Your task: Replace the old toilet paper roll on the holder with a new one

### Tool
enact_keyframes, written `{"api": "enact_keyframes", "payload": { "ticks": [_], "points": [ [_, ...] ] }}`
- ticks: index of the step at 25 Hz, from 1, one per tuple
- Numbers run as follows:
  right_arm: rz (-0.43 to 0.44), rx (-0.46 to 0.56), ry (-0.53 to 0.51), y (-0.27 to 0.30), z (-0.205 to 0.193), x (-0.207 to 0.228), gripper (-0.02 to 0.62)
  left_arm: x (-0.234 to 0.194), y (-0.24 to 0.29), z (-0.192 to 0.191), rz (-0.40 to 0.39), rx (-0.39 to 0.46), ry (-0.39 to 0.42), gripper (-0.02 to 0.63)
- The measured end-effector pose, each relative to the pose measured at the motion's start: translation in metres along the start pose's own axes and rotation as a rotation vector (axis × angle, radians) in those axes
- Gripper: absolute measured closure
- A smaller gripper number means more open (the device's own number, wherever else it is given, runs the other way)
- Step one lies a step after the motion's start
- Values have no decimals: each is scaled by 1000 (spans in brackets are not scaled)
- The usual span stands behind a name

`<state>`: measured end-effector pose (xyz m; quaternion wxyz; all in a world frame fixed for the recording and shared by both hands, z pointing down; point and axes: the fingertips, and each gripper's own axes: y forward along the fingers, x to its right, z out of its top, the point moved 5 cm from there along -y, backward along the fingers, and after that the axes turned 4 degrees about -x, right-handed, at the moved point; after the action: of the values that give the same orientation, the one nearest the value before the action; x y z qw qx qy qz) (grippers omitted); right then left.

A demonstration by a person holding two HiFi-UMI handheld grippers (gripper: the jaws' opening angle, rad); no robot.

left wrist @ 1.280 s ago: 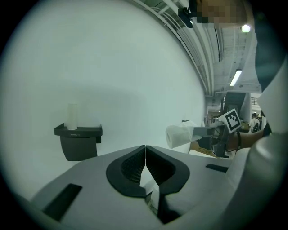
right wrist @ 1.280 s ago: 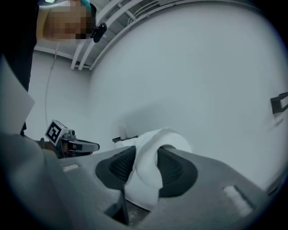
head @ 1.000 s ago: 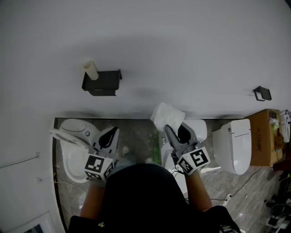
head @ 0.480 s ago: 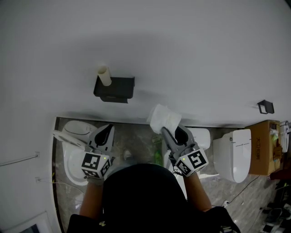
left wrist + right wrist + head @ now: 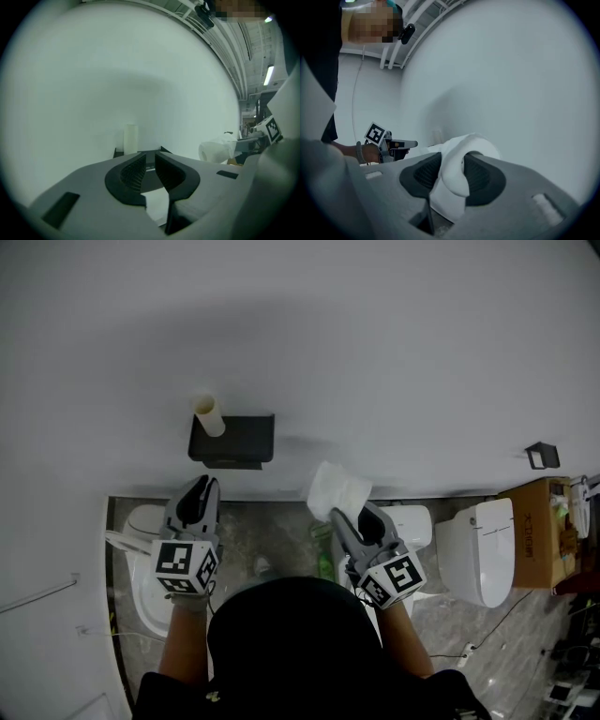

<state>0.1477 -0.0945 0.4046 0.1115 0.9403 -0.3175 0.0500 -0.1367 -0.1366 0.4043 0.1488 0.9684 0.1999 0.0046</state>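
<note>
A bare cardboard tube (image 5: 208, 414) stands on the black wall holder (image 5: 234, 439). My left gripper (image 5: 200, 486) is just below the holder and points at it. In the left gripper view the tube (image 5: 131, 139) and holder (image 5: 149, 153) lie straight ahead, beyond the left gripper (image 5: 150, 163). Its jaws are opening, a narrow gap shows, and nothing is between them. My right gripper (image 5: 349, 515) is shut on the new white toilet paper roll (image 5: 337, 487), held to the right of the holder. The right gripper (image 5: 452, 168) pinches the roll's wall (image 5: 461, 157).
A white toilet (image 5: 139, 549) sits under the left gripper, another (image 5: 476, 547) at the right, with a cardboard box (image 5: 544, 526) beyond it. A second black holder (image 5: 541, 456) hangs on the wall at far right. A green bottle (image 5: 325, 564) stands on the floor.
My left gripper has moved left and forward toward the wall holder, coming up just beneath it. The right gripper has shifted only slightly and still grips the roll.
</note>
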Motion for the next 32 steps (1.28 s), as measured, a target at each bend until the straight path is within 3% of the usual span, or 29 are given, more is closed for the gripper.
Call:
{"api": "enact_keyframes", "payload": {
  "ticks": [5,12,24,32],
  "points": [
    [-67,13,4,3,-3,11,449,-27,27,23,10,5,39,449],
    [-149,19,8,7,0,23,449,-51,68,39,1,-19,69,379],
    [-226,15,48,8,-3,30,449,-60,108,46,-52,-83,130,375],
    [-228,25,32,1,-1,34,449,-59,103,51,-38,-47,135,419]
  ]
}}
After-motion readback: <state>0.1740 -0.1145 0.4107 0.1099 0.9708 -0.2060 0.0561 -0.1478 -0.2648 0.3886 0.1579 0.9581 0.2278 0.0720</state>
